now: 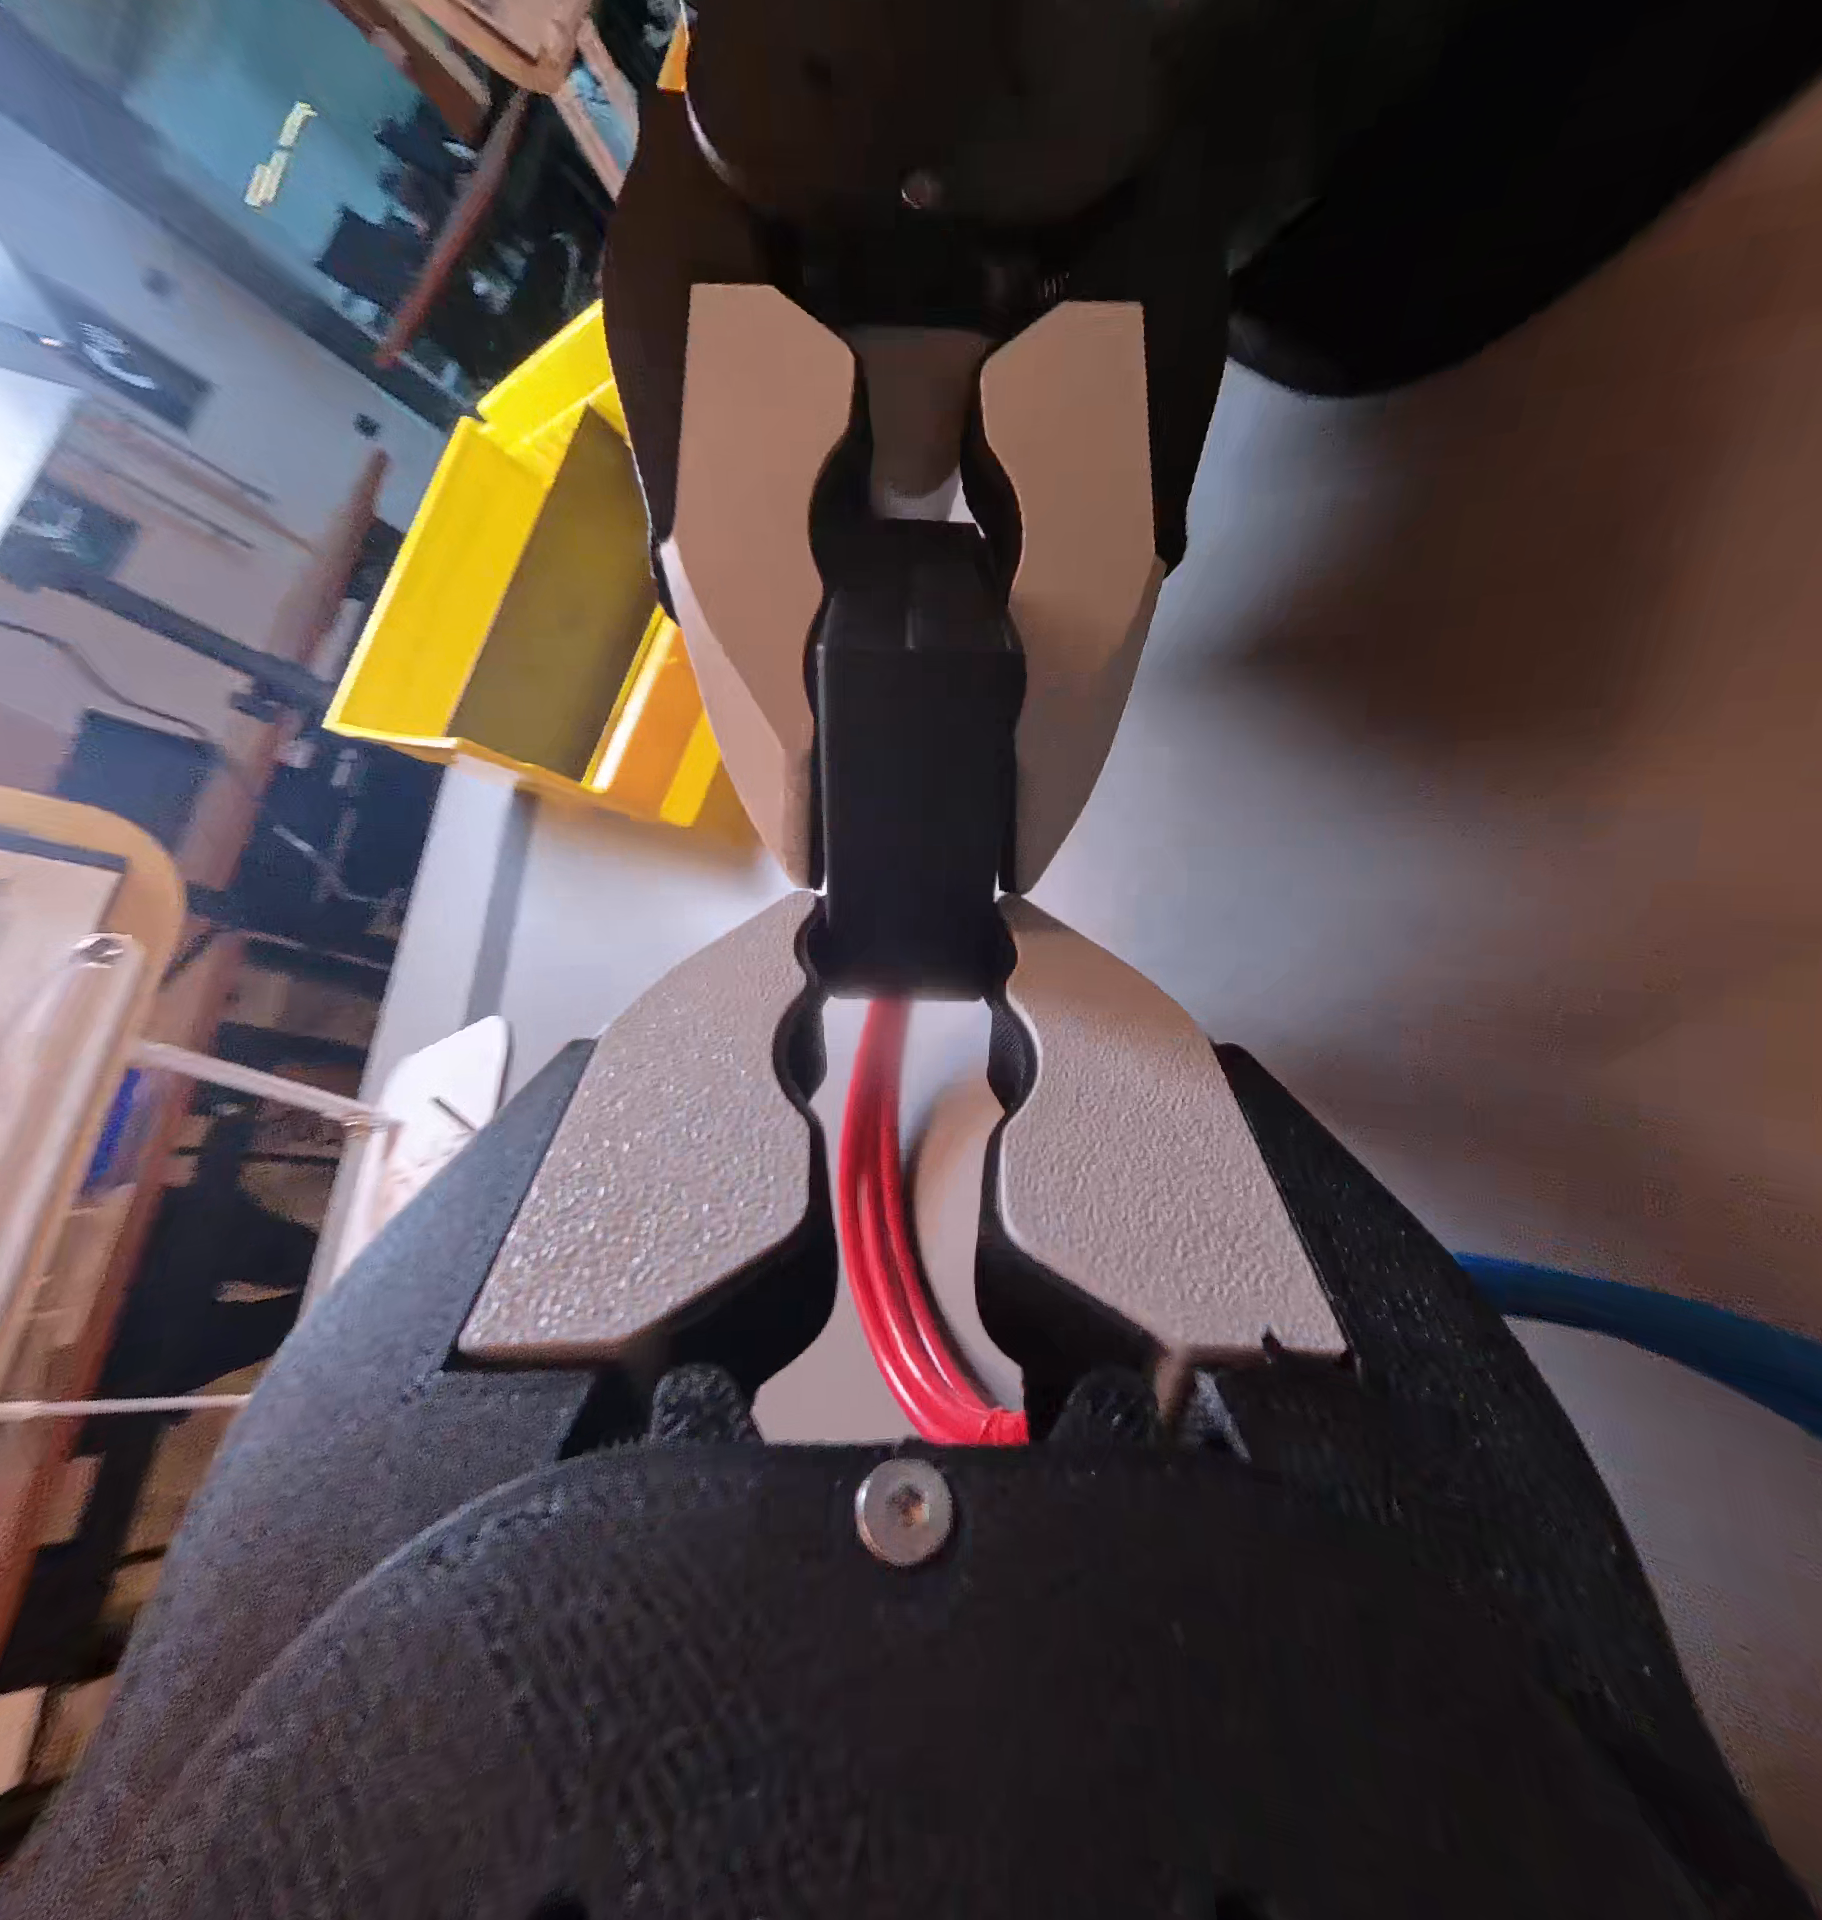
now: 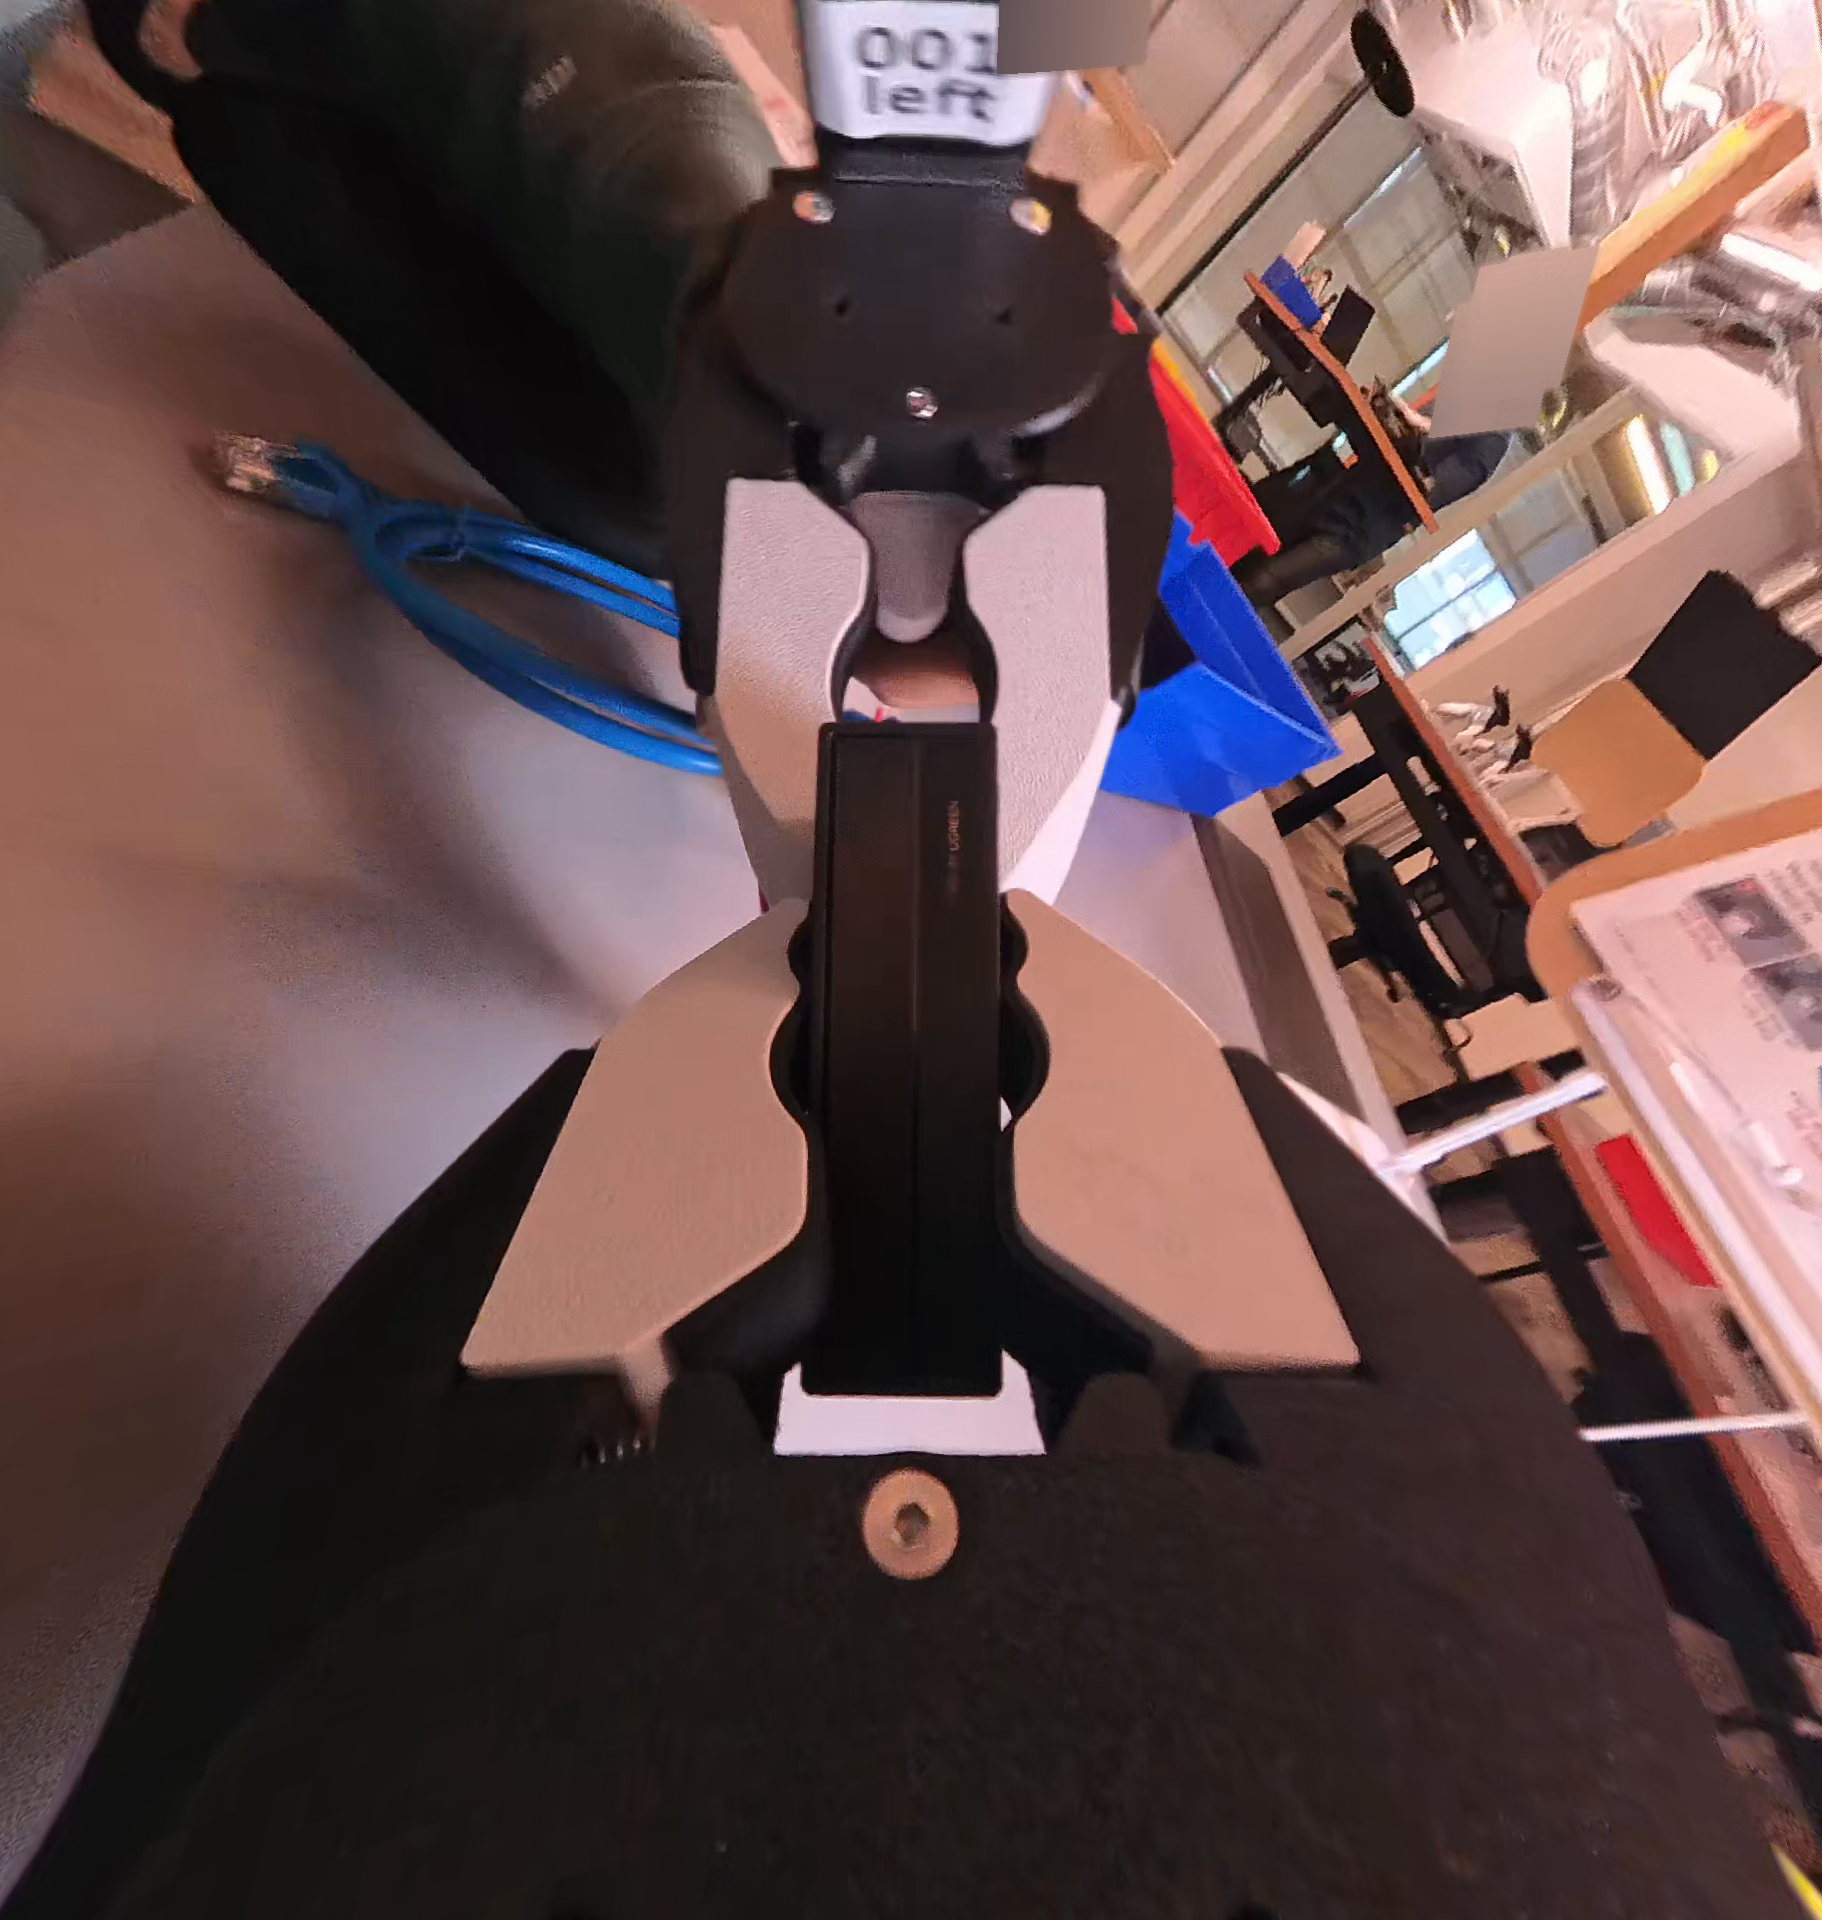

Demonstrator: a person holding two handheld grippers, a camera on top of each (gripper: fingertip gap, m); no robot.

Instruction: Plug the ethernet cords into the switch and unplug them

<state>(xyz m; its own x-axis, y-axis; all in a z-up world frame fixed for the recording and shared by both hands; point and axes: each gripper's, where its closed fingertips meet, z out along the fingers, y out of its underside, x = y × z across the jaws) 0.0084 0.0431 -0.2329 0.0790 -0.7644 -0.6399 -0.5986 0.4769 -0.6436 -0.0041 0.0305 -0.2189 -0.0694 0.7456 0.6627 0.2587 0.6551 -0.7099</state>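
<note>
Lettering is printed along the black switch (image 2: 912, 1039), whose long axis runs between both grippers. It is clamped by the right hand-held gripper (image 2: 912, 935) and left hand-held gripper (image 1: 912, 935) above the surface (image 2: 263, 831), beside a blue cord (image 2: 491, 582).

Counts, both views together:
- Grippers: two, left gripper (image 1: 912, 925) and right gripper (image 2: 907, 914), each with two grey fingers (image 1: 678, 1143).
- Black switch (image 2: 912, 1039): one.
- Ethernet cords: two, one red cord (image 1: 886, 1195), one blue cord (image 2: 491, 582).
- Bins: one yellow bin (image 1: 512, 613), one blue bin (image 2: 1219, 717), one red bin (image 2: 1203, 468).
- Tabletop (image 2: 263, 831): one.
</note>
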